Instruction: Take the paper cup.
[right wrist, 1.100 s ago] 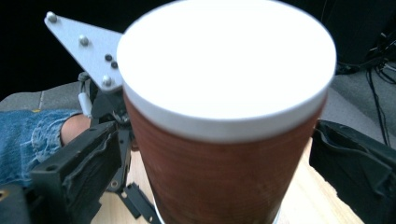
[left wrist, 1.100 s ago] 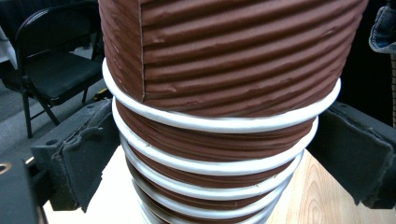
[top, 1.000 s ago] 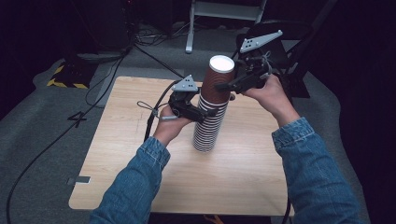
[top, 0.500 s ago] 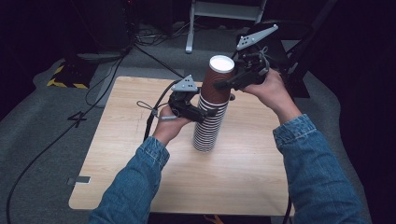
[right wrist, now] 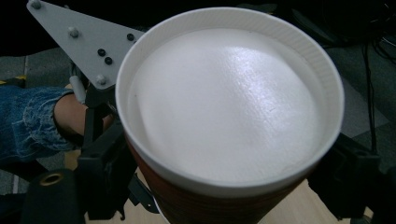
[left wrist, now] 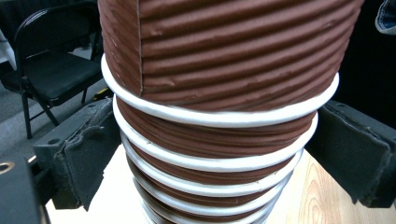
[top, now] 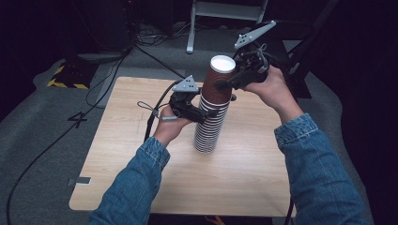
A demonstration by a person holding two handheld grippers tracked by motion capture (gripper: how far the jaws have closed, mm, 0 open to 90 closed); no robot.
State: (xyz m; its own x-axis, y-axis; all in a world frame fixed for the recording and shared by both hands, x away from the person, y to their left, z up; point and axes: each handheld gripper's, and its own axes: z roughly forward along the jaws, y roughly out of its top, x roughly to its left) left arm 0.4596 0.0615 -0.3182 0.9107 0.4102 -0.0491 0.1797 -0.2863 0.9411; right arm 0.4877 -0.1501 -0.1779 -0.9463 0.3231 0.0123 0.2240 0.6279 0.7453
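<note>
The cup stack [top: 210, 123] stands upside down near the table's [top: 117, 154] centre; the left gripper [top: 202, 112], at the stack's 9 o'clock, clamps its middle; the right gripper [top: 224, 84], from 2 o'clock, has just closed on the top cup [top: 218, 79].

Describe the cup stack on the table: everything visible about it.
The cup stack is a tall column of nested brown paper cups with ribbed sleeves and white rolled rims, upside down, the top cup's white base facing up. It stands upright near the middle of the wooden table. The left gripper clamps it midway; the right gripper, jaws just closed, grips the top cup.
</note>
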